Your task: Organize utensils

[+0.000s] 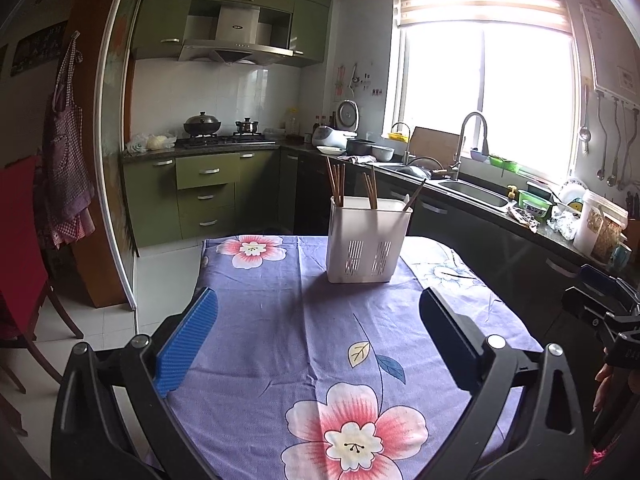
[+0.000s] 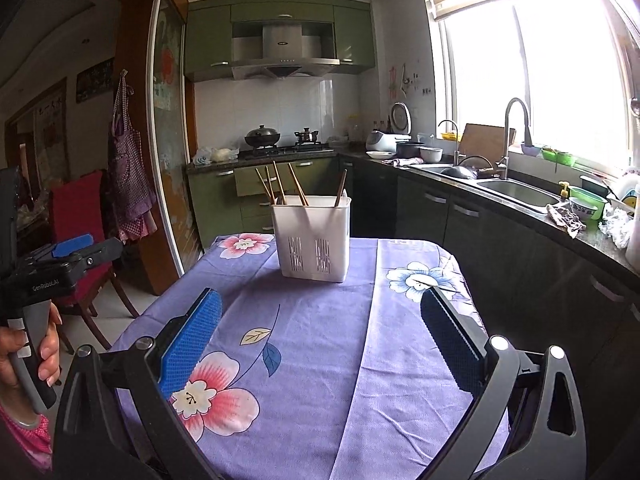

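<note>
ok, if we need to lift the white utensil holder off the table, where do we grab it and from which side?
Probably the white utensil holder by its near wall at the rim: one finger outside, one inside, coming down from above on the near side. It stands upright, boxy and open-topped, likely too broad to span. The chopsticks lean toward the back and the ends, so the near rim looks free. Both sets of jaws are open and empty.

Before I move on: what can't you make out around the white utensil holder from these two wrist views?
- Utensil holder interior, both views: its wall hides the chopsticks' lower ends and any dividers.
- Pale utensil, left wrist view: only its tip shows; type unclear.
- Table near edge, both views: cut off behind the open gripper fingers.
</note>
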Tool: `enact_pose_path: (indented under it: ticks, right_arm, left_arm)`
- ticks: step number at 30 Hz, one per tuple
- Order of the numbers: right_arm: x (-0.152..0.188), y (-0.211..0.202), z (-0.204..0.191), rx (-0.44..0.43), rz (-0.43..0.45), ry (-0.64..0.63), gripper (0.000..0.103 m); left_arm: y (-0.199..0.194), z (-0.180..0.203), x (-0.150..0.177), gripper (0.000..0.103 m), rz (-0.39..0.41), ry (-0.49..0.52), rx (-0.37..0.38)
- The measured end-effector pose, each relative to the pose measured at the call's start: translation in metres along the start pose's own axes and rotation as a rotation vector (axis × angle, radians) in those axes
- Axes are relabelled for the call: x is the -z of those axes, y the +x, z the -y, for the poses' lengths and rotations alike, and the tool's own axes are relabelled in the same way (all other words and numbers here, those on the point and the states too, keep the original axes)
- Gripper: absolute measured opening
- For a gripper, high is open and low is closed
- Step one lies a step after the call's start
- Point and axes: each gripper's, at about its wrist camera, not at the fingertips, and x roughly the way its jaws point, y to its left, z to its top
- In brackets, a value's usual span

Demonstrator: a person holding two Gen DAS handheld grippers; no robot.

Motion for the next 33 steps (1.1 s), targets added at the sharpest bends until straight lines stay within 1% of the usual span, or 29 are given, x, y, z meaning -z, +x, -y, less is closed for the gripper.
enact_pose_path:
  ticks: [12,27,33]
  right_arm:
    - [-0.003,-0.006,-0.005,-0.008,0.007,-0.004,0.098]
    - [-0.004,-0.008,-0.003,-0.017,0.006,0.007,0.098]
    - [-0.003,-0.006,-0.005,-0.021,0.002,0.005,0.098]
  left_arm:
    - [-0.017,-0.003,0.004,0.096,0.016,-0.006,-0.006]
    - [-0.020,0.003,0.003,0.096,0.019,0.007,0.010]
    - [-0.021,0.003,0.001,0.096,0.020,0.001,-0.006]
